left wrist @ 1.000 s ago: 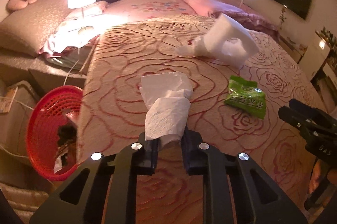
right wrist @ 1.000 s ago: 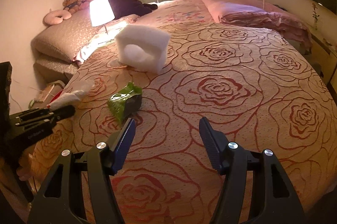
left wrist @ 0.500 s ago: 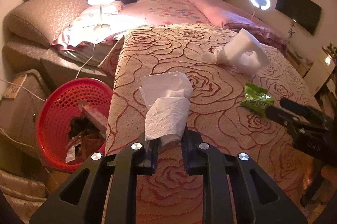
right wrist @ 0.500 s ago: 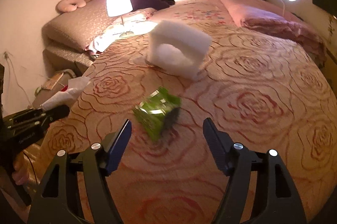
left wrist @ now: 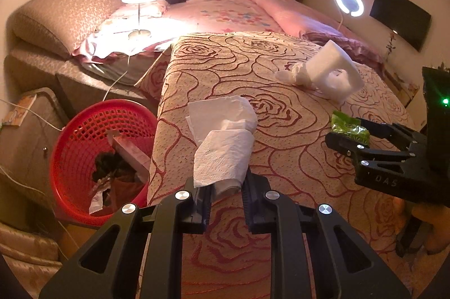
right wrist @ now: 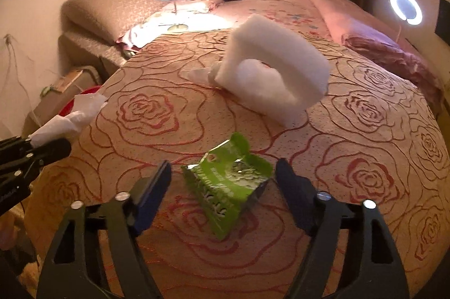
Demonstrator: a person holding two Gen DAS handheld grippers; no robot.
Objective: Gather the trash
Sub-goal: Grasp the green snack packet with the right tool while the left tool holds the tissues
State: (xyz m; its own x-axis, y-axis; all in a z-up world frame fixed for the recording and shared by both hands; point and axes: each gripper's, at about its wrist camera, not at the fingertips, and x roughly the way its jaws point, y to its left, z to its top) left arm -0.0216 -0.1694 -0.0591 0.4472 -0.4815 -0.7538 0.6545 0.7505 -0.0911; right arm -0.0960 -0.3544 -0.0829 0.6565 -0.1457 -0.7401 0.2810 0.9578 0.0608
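a crumpled white paper towel (left wrist: 225, 147) is pinched tight in the left gripper (left wrist: 225, 200), up over the rose-patterned bedspread (left wrist: 281, 158) edge, not yet dropped into the red mesh plastic basket (left wrist: 84, 136) that stands just beside that edge with scraps already inside. the torn green foil snack wrapper (right wrist: 227, 181) lies on the bedspread between the right gripper's (right wrist: 222, 186) spread, closing jaws, untouched. farther up the bedspread a white foam block (right wrist: 270, 79) and a twisted white tissue (right wrist: 202, 74) touching it await collection.

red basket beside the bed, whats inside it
The red basket holds a long pinkish box, dark crumpled scraps and a small white wrapper. Anything beneath that pile is covered.
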